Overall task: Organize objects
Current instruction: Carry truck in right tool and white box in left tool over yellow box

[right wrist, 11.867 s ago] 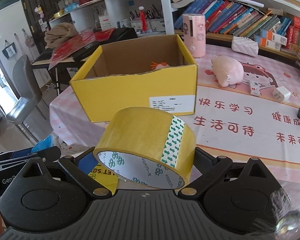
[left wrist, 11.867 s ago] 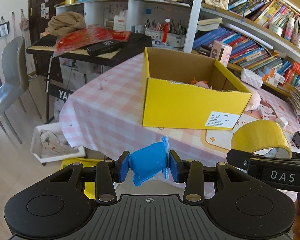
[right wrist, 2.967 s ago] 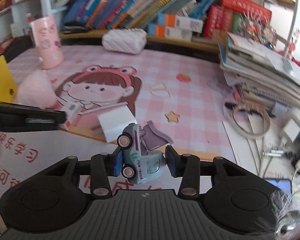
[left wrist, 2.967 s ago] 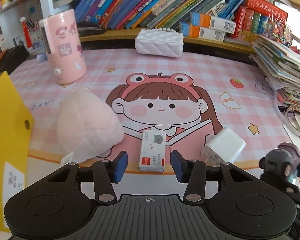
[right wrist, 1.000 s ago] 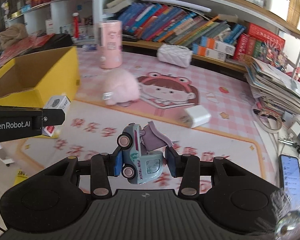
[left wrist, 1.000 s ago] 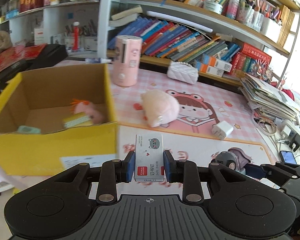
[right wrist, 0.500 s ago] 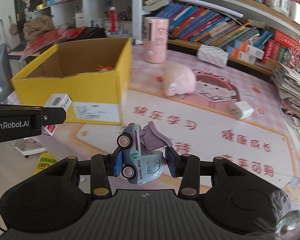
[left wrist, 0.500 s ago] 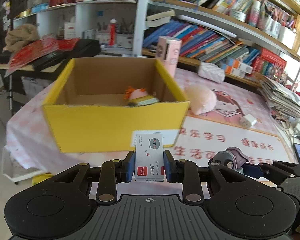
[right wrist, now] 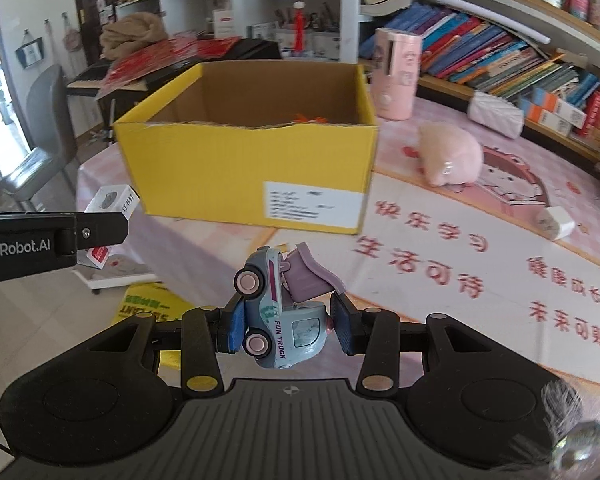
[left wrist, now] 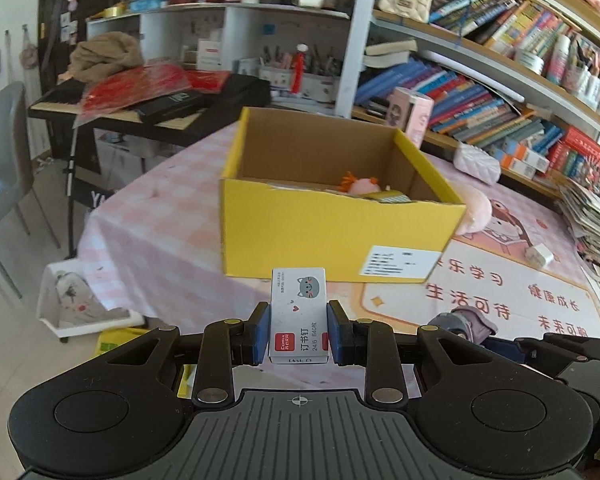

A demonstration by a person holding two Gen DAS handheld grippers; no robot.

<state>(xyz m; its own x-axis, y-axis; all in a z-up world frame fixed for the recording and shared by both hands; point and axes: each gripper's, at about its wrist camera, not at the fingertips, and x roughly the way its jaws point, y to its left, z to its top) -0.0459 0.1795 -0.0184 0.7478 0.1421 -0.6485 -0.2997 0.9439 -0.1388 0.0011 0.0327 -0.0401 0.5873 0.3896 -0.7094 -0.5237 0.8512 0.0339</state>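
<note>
**Both claws loaded, short of the box**

Since the earlier frame, both views have swung from the pink mat to face the box [left wrist: 340,236] front-on. I report my left claw [left wrist: 299,334] pinching the staple box [left wrist: 299,316] upright by its long sides, held off the bench [left wrist: 148,236] edge with floor below. My right claw [right wrist: 288,330] is pressed onto the toy truck [right wrist: 278,312], nose down, its purple tipper [right wrist: 312,272] loose above the pads. The box sits near the bench corner, open, with a pink toy [left wrist: 362,185] and a striped item already inside, toward its far right.

Recommendation: lift each load clear above the near wall before crossing it. I judge the empty left half the safer drop zone. Release low inside, one claw at a time, so the claws do not foul each other. The truck grip looks off-centre; avoid sudden tilts.
</note>
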